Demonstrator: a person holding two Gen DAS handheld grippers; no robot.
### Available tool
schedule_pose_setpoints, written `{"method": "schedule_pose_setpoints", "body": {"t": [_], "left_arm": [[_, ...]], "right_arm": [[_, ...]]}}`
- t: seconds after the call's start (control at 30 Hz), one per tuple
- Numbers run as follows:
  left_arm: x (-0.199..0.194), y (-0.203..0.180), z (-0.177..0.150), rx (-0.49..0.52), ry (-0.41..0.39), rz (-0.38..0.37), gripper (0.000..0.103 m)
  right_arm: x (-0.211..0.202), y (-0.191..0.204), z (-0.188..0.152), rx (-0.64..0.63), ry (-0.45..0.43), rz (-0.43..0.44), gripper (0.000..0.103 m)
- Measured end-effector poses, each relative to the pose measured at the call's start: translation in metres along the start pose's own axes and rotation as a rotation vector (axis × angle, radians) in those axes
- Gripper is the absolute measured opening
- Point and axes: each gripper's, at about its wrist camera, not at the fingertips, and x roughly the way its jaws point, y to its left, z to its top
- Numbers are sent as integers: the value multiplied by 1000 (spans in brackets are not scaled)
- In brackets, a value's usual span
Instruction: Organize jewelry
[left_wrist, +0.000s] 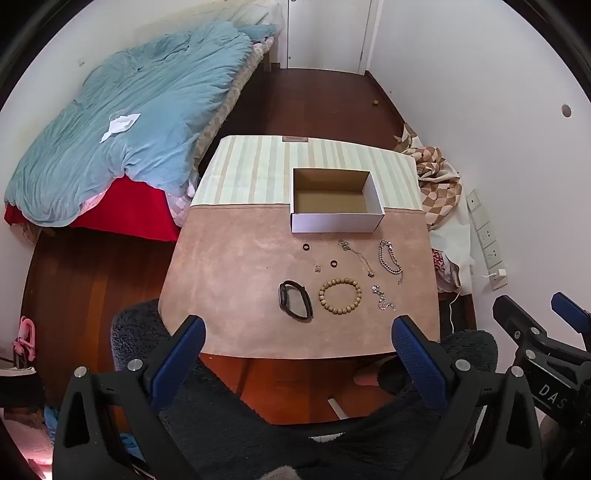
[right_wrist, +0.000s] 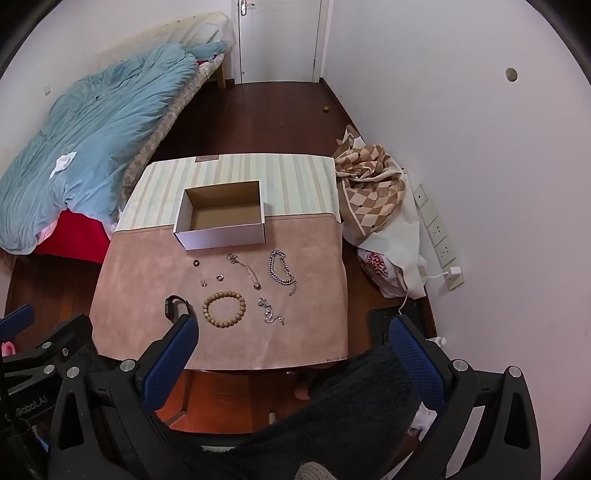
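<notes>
An empty white cardboard box (left_wrist: 334, 221) (right_wrist: 225, 232) stands open on the table. In front of it on the pink mat (left_wrist: 236, 288) (right_wrist: 147, 280) lie a black smart band (left_wrist: 294, 300) (right_wrist: 176, 304), a wooden bead bracelet (left_wrist: 340, 296) (right_wrist: 224, 308), a thick silver chain (left_wrist: 389, 256) (right_wrist: 280, 271), a thin necklace (left_wrist: 356, 256) (right_wrist: 245, 269), a small silver bracelet (left_wrist: 382, 298) (right_wrist: 269, 312), two rings (left_wrist: 305, 246) (left_wrist: 333, 264) and small earrings (left_wrist: 317, 268). My left gripper (left_wrist: 297, 328) and right gripper (right_wrist: 293, 328) are open and empty, held back over the table's near edge.
A bed with a blue duvet (left_wrist: 122, 122) stands at the left. A checked cloth and bags (right_wrist: 373, 192) lie at the table's right by the wall. A striped cloth (left_wrist: 258, 166) covers the far half of the table. A dark fuzzy seat (left_wrist: 258, 424) is below the grippers.
</notes>
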Motion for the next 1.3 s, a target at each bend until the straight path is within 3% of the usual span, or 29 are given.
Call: {"method": "schedule_pose_setpoints", "body": {"t": [1.3], "left_arm": [[-5, 6, 0, -2, -4, -1, 103]], "right_arm": [[-9, 1, 0, -5, -21, 0, 103]]}}
